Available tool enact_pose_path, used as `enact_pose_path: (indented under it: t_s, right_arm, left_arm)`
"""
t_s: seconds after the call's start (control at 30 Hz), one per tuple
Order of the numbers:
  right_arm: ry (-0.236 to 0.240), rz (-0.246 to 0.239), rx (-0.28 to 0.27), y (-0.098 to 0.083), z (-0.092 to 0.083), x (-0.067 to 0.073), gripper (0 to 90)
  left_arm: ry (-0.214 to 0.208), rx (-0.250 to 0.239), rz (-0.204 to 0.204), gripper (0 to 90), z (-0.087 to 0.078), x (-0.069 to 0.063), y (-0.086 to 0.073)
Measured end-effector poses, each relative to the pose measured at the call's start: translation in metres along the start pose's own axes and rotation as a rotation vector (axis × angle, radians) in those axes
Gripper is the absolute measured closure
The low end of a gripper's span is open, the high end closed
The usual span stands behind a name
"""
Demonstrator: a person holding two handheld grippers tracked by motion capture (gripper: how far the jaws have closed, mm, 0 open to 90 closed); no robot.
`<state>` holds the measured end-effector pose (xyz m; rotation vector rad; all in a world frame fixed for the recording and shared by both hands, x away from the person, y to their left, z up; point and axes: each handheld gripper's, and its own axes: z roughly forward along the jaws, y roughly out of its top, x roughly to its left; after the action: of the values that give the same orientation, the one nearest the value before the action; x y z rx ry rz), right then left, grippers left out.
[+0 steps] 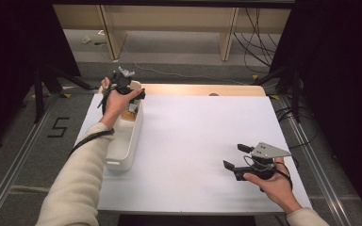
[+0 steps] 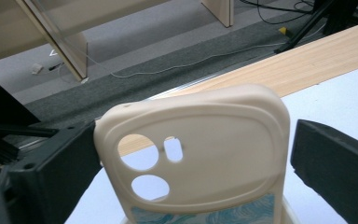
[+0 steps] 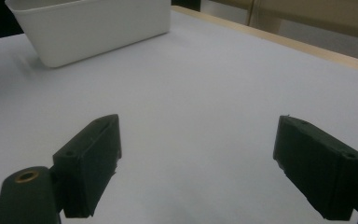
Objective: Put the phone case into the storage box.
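Observation:
A cream phone case (image 2: 214, 140) with camera cut-outs and a blue patterned lower part stands upright between the jaws of my left gripper (image 2: 193, 154). The left jaw touches its edge, while a thin gap shows at the right jaw. From above, the left gripper (image 1: 121, 84) hovers over the far end of the white bin (image 1: 125, 146) at the table's left. My right gripper (image 1: 235, 156) rests low at the front right of the table, open and with nothing between its jaws (image 3: 198, 154).
The white table top (image 1: 193, 136) has a wooden strip (image 1: 202, 89) along its far edge. The bin's wall (image 3: 88, 28) lies far ahead of the right gripper. Beyond the table are the floor, cables and wooden furniture legs.

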<state>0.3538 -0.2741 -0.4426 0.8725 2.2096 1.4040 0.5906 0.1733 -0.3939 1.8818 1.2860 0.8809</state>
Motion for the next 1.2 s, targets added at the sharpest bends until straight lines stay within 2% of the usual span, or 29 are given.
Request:
enact_pose_path:
  t_s: [0.37,0.6,1.2]
  right_arm:
    - [-0.002,-0.001,0.001,0.0,0.0,0.0,15.8]
    - [-0.004,0.0,0.002,0.0,0.0,0.0,15.7]
    - [-0.008,-0.001,0.001,0.0,0.0,0.0,15.6]
  left_arm:
    - [-0.008,-0.035,0.002,0.0,-0.007,-0.001,0.011]
    - [-0.008,-0.062,0.02,0.0,-0.015,-0.003,0.022]
    - [-0.048,-0.119,-0.015,0.0,-0.039,0.0,0.032]
